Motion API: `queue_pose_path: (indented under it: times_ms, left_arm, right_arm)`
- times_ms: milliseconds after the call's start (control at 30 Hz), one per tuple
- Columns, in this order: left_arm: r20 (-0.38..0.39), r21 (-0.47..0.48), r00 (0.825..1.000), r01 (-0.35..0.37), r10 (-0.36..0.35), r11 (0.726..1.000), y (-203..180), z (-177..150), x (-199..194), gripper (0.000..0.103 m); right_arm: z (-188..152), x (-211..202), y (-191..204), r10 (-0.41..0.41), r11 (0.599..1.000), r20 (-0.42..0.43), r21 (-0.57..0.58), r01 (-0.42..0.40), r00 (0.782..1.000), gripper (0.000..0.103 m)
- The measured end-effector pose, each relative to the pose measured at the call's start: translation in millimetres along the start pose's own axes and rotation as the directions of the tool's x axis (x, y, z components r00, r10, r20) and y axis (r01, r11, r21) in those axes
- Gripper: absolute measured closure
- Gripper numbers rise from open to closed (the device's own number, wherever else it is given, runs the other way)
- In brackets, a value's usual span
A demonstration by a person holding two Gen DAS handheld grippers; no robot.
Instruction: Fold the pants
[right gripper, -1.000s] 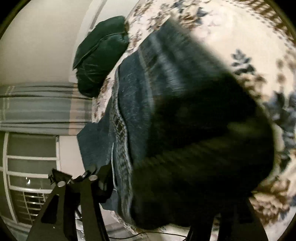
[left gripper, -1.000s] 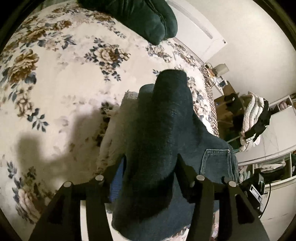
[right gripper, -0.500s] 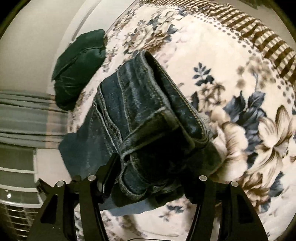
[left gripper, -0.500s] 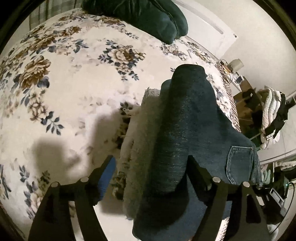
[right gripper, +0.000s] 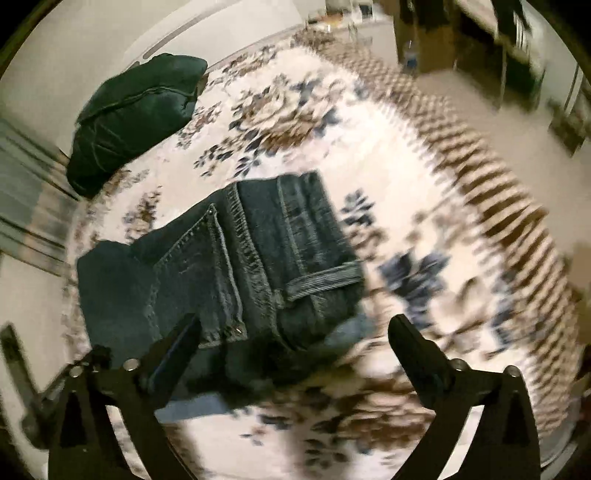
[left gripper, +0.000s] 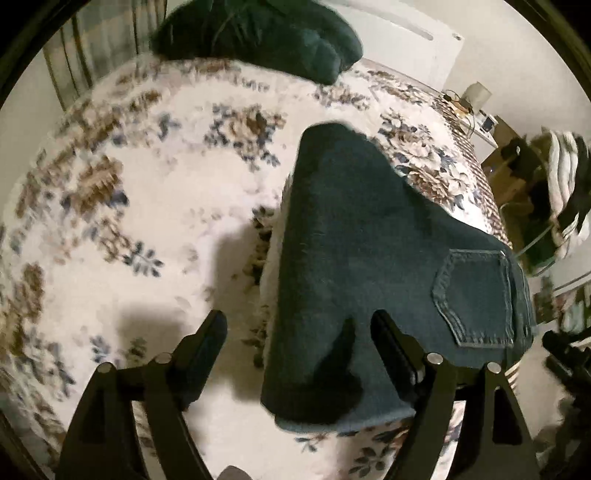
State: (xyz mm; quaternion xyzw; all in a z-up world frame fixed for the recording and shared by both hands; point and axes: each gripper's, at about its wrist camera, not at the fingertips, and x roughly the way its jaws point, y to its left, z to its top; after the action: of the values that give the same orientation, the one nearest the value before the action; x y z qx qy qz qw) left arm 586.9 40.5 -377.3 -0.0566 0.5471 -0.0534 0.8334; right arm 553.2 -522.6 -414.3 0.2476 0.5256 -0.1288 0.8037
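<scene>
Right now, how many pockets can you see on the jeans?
1. One back pocket shows on the folded jeans, near the edge by the bed's side. Others may be hidden under the folds.

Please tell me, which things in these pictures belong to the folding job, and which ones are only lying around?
Part of the job:
- jeans, folded on the bed
- left gripper, jaws apart
- right gripper, jaws apart
- floral bedspread, the surface under the jeans

Only lying about:
- dark green pillow at the head of the bed
- hanging clothes beyond the bed
</scene>
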Motion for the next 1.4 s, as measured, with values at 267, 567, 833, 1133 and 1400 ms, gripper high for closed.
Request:
queue_pose_path:
  times_ms: [267, 567, 833, 1133, 1400]
  left_arm:
    - [0.137, 0.092, 0.987, -0.098, 0.085, 0.991, -44, -39, -96, 0.005]
    - [0.248, 0.121, 0.965, -0.123, 0.09, 0.985, -84, -106, -217, 0.005]
    - [0.346, 0.106, 0.933, -0.145, 0.1, 0.984, -105, -166, -321, 0.005]
    - [0.42, 0.056, 0.9, -0.154, 0.117, 0.987, -112, -222, -406, 0.005]
    - [0.449, 0.045, 0.886, -0.148, 0.113, 0.988, -106, -240, -442, 0.001]
  right_arm:
    - [-40, -92, 22, -0.138, 0.965, 0.16, -0.201, 0.169, 0.977, 0.0]
    - [-100, -231, 12, -0.067, 0.955, 0.284, -0.261, 0.144, 0.956, 0.0]
    - [-157, -362, -1, 0.029, 0.943, 0.371, -0.319, 0.098, 0.928, 0.0]
    - [-226, -490, -16, 0.089, 0.922, 0.464, -0.373, 0.103, 0.881, 0.0]
    - [-267, -558, -23, 0.11, 0.911, 0.5, -0.396, 0.113, 0.859, 0.0]
